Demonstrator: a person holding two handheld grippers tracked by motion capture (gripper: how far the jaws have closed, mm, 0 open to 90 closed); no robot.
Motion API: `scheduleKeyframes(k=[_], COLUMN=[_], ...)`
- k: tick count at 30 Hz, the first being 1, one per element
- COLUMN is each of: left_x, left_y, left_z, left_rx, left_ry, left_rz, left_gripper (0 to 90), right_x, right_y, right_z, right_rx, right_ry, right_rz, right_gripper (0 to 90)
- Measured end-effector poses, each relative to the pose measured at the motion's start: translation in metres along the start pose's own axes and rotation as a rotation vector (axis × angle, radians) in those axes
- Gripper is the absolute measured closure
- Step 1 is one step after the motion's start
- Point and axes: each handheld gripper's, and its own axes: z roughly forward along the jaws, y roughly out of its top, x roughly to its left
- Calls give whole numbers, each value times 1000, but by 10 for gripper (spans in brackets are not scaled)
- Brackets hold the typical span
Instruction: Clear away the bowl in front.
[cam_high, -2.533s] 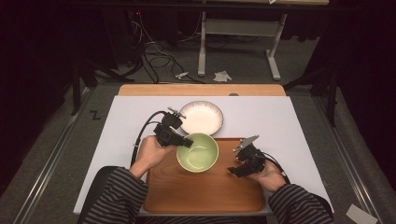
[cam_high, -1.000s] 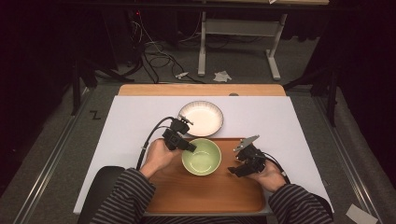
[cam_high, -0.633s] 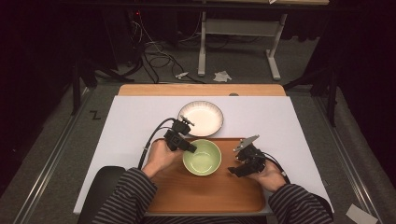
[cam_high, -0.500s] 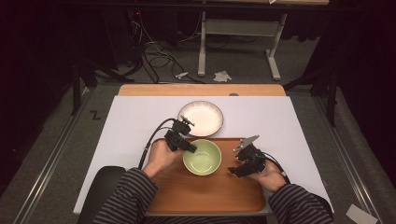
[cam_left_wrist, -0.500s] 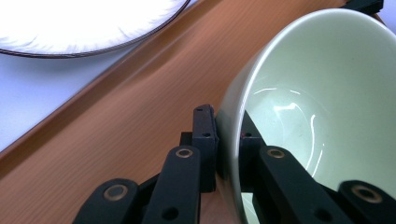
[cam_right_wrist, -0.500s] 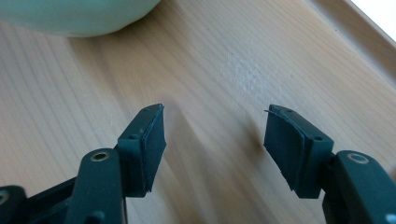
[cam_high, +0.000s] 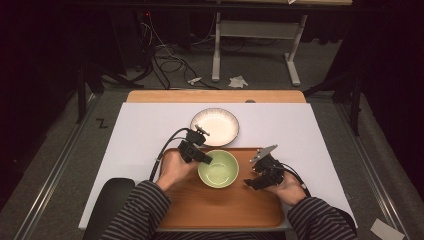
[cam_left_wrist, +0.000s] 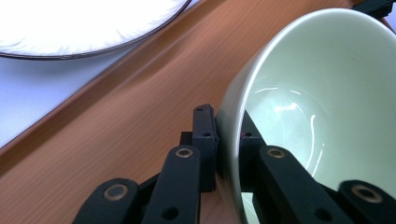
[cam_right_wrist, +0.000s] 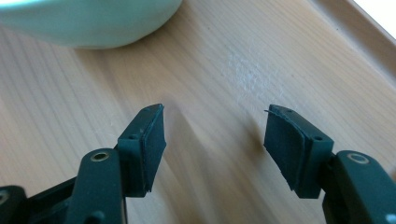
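Observation:
A pale green bowl (cam_high: 218, 168) sits on the wooden tray (cam_high: 220, 205), near its far edge. My left gripper (cam_high: 206, 159) is shut on the bowl's left rim; in the left gripper view one jaw presses the outside and the other the inside of the bowl (cam_left_wrist: 322, 107) wall. My right gripper (cam_high: 252, 179) hovers low over the tray to the right of the bowl, open with nothing between its fingers. In the right gripper view its jaws stand wide over the bare tray (cam_right_wrist: 224, 70), and the bowl's underside (cam_right_wrist: 93, 23) shows at top left.
A white plate (cam_high: 215, 126) with a dark rim lies on the white table cover (cam_high: 140, 130) just beyond the tray, close to the left gripper. Cables trail from both grippers. The table's wooden far edge (cam_high: 215, 96) lies beyond.
The left gripper has drawn the green bowl a little toward the person and onto the tray, away from the white plate. The right gripper has kept still.

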Motion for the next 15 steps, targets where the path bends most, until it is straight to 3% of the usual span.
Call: scheduleKeyframes(k=[15], left_x=[1], left_y=[-2], left_z=[4], left_rx=[-2], left_ry=[1], left_rz=[-5], left_gripper=[832], right_x=[1], right_y=[0], right_z=[0], right_rx=[1], right_ry=[-1], right_rz=[7], right_gripper=[401])
